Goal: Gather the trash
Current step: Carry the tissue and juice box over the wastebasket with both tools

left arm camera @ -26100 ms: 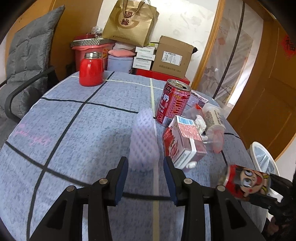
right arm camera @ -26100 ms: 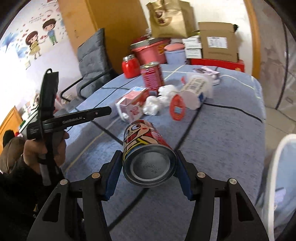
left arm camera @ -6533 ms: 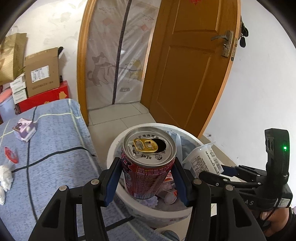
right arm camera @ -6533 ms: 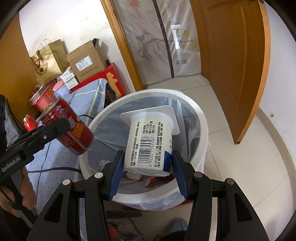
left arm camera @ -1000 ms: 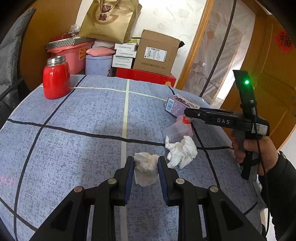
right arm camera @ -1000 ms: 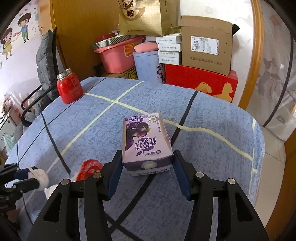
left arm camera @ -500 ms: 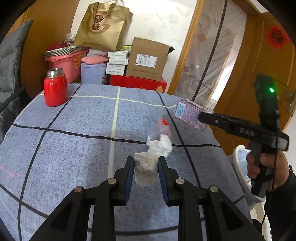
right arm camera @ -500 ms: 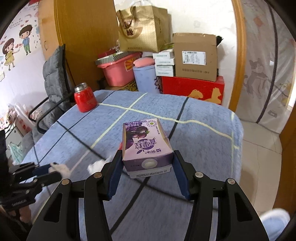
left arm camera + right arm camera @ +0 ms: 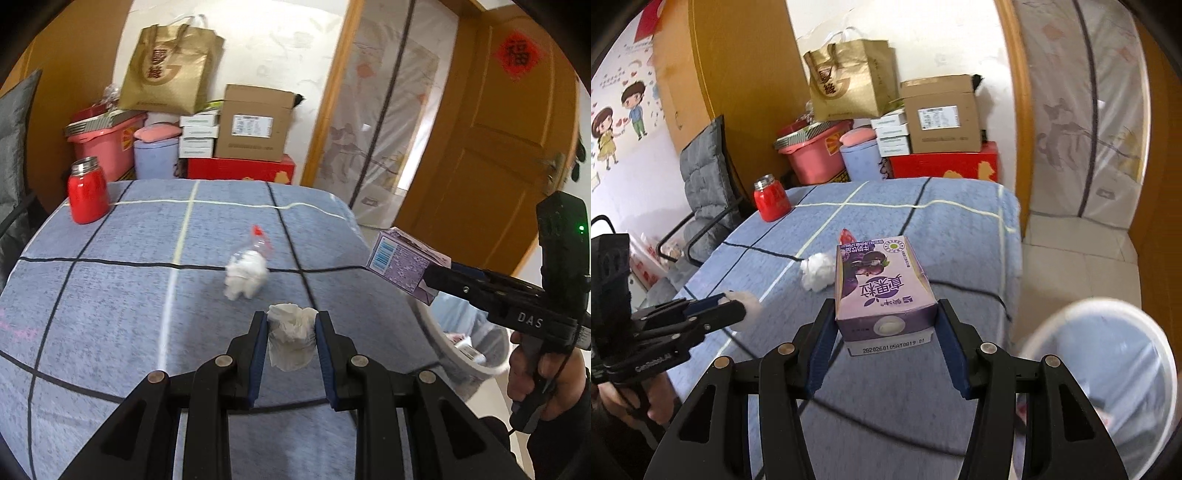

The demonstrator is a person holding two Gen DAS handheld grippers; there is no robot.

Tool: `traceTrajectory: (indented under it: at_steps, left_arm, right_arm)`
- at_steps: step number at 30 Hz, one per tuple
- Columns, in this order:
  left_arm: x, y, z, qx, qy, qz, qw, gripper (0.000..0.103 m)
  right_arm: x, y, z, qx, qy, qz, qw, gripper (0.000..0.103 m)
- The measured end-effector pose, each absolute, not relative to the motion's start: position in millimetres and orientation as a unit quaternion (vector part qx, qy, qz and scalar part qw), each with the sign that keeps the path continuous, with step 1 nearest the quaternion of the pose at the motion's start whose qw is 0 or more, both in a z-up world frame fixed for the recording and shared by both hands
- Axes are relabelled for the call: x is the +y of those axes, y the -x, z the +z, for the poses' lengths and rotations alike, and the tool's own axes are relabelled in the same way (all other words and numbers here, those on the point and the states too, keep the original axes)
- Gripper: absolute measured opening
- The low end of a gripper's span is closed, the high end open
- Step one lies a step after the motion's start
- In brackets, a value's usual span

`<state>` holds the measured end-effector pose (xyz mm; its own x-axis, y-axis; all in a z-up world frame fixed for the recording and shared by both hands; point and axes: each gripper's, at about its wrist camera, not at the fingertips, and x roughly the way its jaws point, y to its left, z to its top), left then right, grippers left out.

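While the left gripper (image 9: 291, 325) has its fingers clamped on a crumpled tissue (image 9: 291, 339) at lower centre, the right gripper (image 9: 886, 325) squeezes a purple carton (image 9: 882, 288); a white bin (image 9: 1108, 354) sits lower right, beside the desk (image 9: 960, 229).

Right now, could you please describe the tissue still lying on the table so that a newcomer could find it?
On the blue checked table, look near a dark line. The loose tissue wad lies beside a clear wrapper with red print, held by neither gripper.
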<state>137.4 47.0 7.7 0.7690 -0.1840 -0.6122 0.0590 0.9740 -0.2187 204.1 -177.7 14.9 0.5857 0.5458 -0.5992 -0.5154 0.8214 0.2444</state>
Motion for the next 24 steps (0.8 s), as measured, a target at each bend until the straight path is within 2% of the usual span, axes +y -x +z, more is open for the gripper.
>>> traceTrajectory:
  at_steps: [24]
  left_arm:
    - [-44.9,-110.7,12.1,0.338,0.059,-0.119,0.932,0.027]
  right_arm:
    - [-258.9,-126.9,14.0,0.337,-0.054,0.234,0.91,0.054]
